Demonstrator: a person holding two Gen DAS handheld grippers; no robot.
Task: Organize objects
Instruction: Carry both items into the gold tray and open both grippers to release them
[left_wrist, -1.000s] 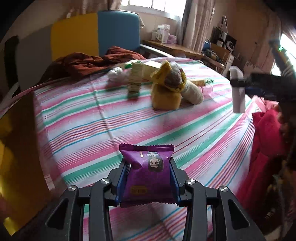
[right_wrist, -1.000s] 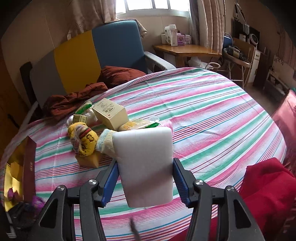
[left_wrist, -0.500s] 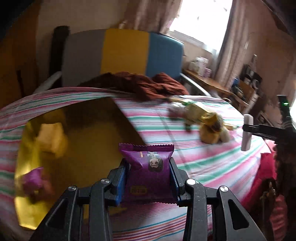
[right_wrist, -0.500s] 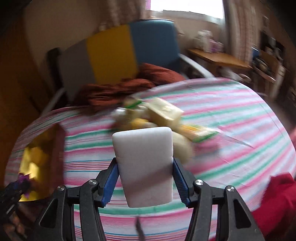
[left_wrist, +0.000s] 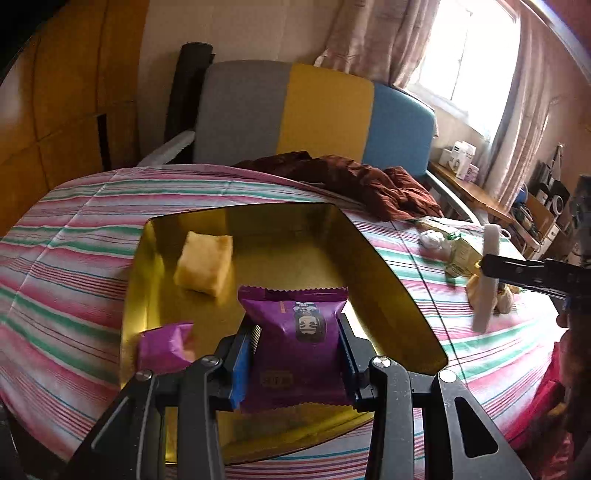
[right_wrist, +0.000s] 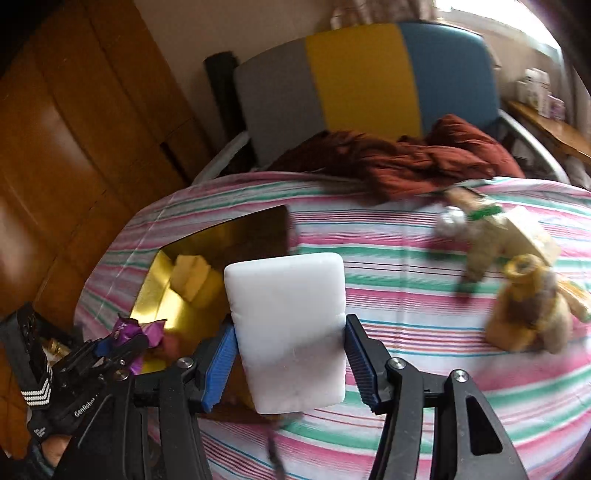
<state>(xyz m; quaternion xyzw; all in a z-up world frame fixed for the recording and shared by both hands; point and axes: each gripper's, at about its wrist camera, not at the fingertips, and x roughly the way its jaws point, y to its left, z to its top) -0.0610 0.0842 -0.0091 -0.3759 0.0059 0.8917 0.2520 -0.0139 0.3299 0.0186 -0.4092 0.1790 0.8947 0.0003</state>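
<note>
striped worktop (left_wrist: 85, 229) carries a gold tray (left_wrist: 384, 273) holding a yellow block (left_wrist: 204, 264) and a purple packet (left_wrist: 164, 347). left claw (left_wrist: 297, 360) pinches a purple snack packet (left_wrist: 295, 343) above the tray; print unreadable. right claw (right_wrist: 288, 363) is clamped on a white block (right_wrist: 287, 328) beside the tray. only the right view shows "genrobot" lettering, partly legible, on the left tool.

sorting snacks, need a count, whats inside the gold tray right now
Inside the gold tray lie a yellow sponge-like block and a purple packet. The left gripper and its held purple snack packet cover the near middle of the tray floor, so anything there is hidden.
</note>
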